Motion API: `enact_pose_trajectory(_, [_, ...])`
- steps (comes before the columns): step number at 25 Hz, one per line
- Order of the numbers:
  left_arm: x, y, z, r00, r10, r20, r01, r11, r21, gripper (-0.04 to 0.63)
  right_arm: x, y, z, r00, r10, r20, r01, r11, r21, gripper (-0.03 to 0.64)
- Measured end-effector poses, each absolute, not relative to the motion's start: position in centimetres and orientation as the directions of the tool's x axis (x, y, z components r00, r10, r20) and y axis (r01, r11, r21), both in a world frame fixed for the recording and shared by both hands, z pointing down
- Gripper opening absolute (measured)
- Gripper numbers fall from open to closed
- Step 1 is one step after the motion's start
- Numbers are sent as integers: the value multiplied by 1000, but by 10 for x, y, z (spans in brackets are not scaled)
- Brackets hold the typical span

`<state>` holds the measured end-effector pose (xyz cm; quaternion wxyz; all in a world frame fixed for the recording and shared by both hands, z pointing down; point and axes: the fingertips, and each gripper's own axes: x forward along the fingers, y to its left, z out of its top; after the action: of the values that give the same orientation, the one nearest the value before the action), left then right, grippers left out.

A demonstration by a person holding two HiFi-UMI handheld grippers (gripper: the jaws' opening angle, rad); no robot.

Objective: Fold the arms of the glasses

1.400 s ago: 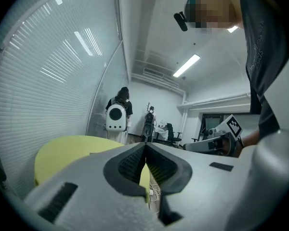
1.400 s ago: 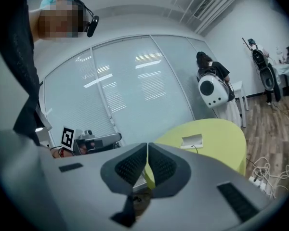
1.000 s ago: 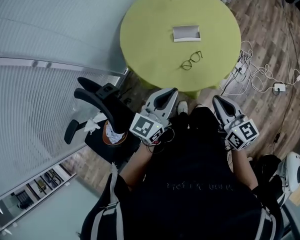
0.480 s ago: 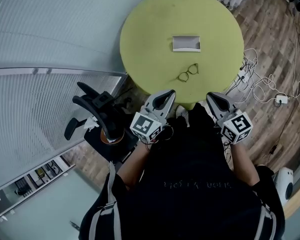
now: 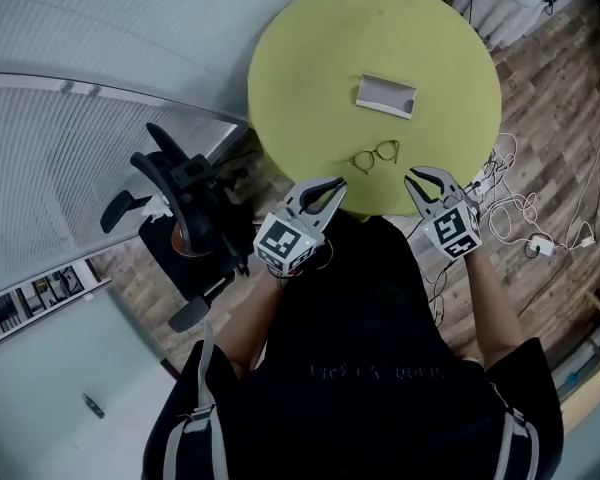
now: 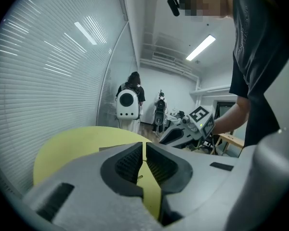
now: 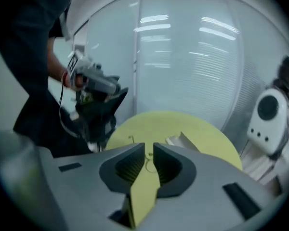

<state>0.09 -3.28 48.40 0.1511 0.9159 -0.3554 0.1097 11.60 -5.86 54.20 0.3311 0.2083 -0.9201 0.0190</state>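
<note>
Near table edge, glasses, bare top either side

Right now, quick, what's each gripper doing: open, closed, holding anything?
Left gripper: jaws closed, holding nothing.
Right gripper: jaws closed, holding nothing; the glasses lie untouched on the table.

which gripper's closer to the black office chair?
Left. In the head view the left gripper is just right of the office chair; the right gripper is farther right, at the near edge of the yellow table.
</note>
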Motion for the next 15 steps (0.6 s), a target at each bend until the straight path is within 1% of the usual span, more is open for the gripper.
enact_pose_trajectory(3, [-3,-40,486,714,-628,311,-695,-688,206,18,118,-72,576,-598,-296,745,-101,950,296,34])
enact_pose_trajectory(5, [-3,-42,488,714,-626,315,-695,-689,207,18,113,-77,588,-568,-240,787,73,938,339,34])
enact_pose_trajectory(7, [-4,-44,490,711,-629,315,-699,-682,214,18,107,-82,598,-542,-196,817,193,917,349,34])
enact_pose_trajectory(10, [-3,-46,494,711,-632,308,-702,-661,265,18,104,-92,615,-471,-184,863,316,878,360,34])
enact_pose_trajectory(13, [-5,-45,499,708,-632,315,-705,-656,269,18,96,-96,619,-463,-170,870,353,865,357,34])
enact_pose_trajectory(15, [-9,-44,501,702,-637,318,-711,-649,270,18,92,-95,624,-450,-164,878,402,841,362,34])
